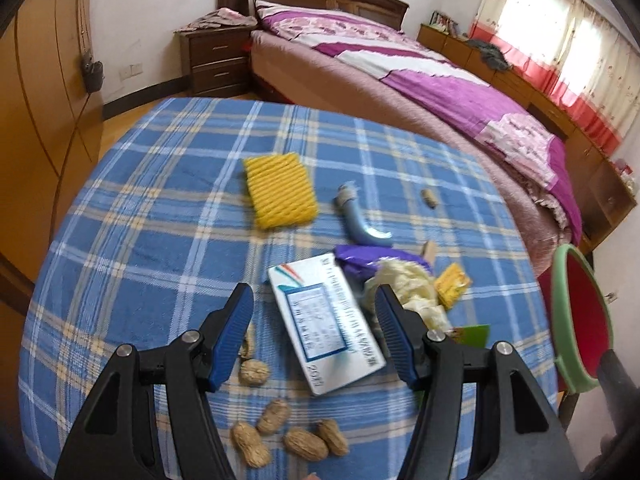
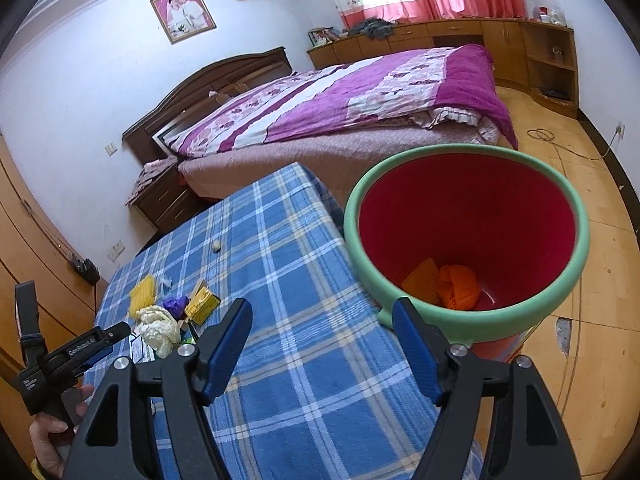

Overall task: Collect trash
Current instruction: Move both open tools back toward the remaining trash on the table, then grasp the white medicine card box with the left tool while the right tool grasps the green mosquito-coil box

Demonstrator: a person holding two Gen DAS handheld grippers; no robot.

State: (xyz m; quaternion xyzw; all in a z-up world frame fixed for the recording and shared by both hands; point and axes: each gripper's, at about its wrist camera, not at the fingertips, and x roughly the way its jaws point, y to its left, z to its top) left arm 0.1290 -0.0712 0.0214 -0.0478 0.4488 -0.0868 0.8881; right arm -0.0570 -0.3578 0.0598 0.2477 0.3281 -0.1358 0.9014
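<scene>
On the blue plaid tablecloth [image 1: 160, 208], peanuts [image 1: 280, 436] lie nearest. The left gripper [image 1: 316, 312], jaws apart, straddles a white box [image 1: 324, 320], its long axis running away leftward. The right gripper [image 2: 322, 332] gapes empty beside the red bin [image 2: 468, 220]; a bed [image 2: 360, 96] lies beyond.

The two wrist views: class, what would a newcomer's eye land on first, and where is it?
The red bin with a green rim beside the table's edge, orange scraps at its bottom. Then the litter on the blue plaid tablecloth: a white box under the open left gripper, peanuts nearest the camera.
</scene>
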